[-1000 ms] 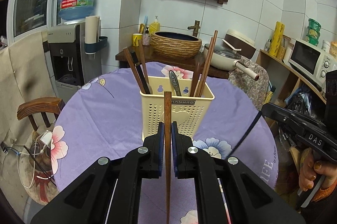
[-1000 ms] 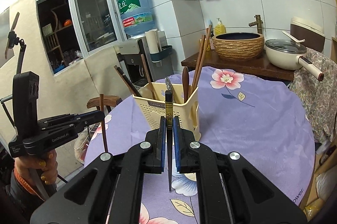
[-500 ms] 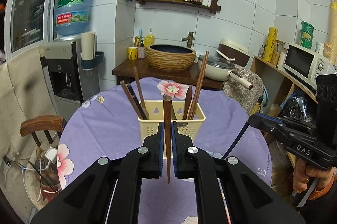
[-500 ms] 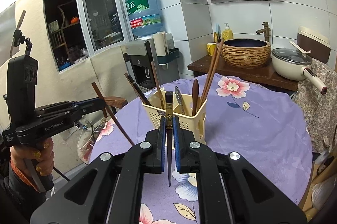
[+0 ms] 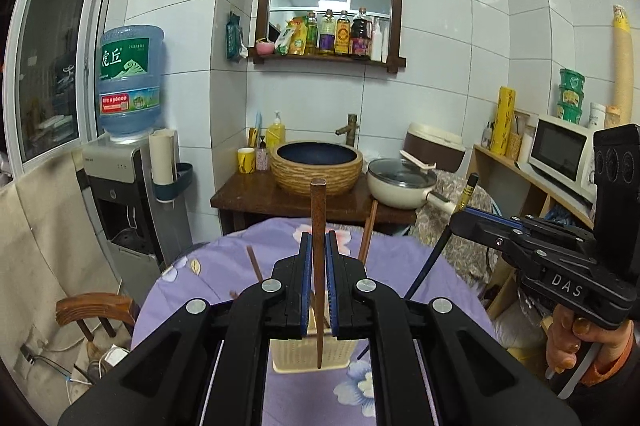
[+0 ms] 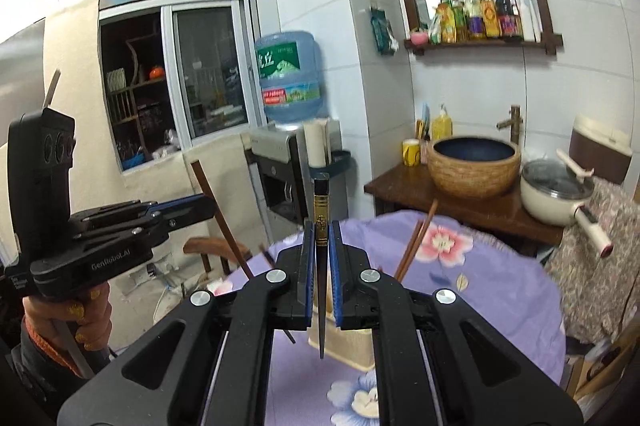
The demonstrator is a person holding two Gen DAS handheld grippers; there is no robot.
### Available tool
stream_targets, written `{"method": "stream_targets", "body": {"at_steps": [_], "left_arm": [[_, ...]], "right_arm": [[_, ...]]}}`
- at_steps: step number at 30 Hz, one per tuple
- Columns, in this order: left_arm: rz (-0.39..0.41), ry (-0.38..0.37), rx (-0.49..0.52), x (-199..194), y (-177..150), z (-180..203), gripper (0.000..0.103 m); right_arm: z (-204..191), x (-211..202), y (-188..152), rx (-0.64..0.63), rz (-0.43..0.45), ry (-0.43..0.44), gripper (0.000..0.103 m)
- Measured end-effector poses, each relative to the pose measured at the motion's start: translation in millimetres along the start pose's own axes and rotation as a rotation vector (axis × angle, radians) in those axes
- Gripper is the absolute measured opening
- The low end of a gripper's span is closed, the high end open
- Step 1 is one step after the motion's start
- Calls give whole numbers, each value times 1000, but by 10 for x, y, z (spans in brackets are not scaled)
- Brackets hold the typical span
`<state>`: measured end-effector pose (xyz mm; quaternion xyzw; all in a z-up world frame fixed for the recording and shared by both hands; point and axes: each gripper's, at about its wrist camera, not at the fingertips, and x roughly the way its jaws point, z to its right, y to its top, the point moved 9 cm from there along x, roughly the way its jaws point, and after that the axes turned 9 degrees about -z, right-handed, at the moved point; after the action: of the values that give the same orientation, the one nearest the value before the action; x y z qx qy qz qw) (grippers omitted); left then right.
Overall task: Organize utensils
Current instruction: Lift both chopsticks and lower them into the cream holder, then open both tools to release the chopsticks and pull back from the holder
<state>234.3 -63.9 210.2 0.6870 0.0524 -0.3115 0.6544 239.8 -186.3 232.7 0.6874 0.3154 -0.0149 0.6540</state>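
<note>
A round table (image 5: 248,254) under a purple flowered cloth fills the lower middle of both views. Behind it stands a dark wooden counter (image 5: 256,194) carrying a woven basin (image 5: 318,166), a cream pan (image 5: 400,186) with a glass lid and a yellow cup (image 5: 246,160). A water dispenser (image 5: 128,202) topped by a blue bottle (image 5: 130,82) stands to the left of the counter, a wooden chair (image 5: 94,308) below it, a microwave (image 5: 558,150) on the shelving to the right, and a framed mirror shelf (image 5: 330,22) with bottles on the wall above.

On the table sits the cream utensil basket (image 6: 352,346), largely hidden behind the black gripper bodies; brown chopsticks (image 6: 414,246) stick up out of it.

The left gripper (image 5: 319,280) is clenched on a brown wooden chopstick (image 5: 318,222), held upright with its tip hanging in front of the basket. The right gripper (image 6: 321,276) is clamped on a dark chopstick (image 6: 321,206) with a gold band, also upright, its point over the basket's near side. Each view shows the other gripper off to the side, a hand (image 5: 572,342) around its handle.
</note>
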Motion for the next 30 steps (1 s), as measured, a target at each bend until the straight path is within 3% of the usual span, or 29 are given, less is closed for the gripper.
{"method": "stream_targets", "body": {"at_steps": [6,11,20,30], "left_arm": [[48,77,-25,119,357,-103,7],[72,109,-49,375,428,-184,7],[-2,79,-105,957,-25,-251,7],[-117,78,-112,1360,-590,-285,7]], "right_arm": [[78,94,268,9,24,-40,8],[190,334,295,16,27,-88,8],[342,885,-158,29,-48,-123,8],[442,1185,-629,67,-131,-108,8]]}}
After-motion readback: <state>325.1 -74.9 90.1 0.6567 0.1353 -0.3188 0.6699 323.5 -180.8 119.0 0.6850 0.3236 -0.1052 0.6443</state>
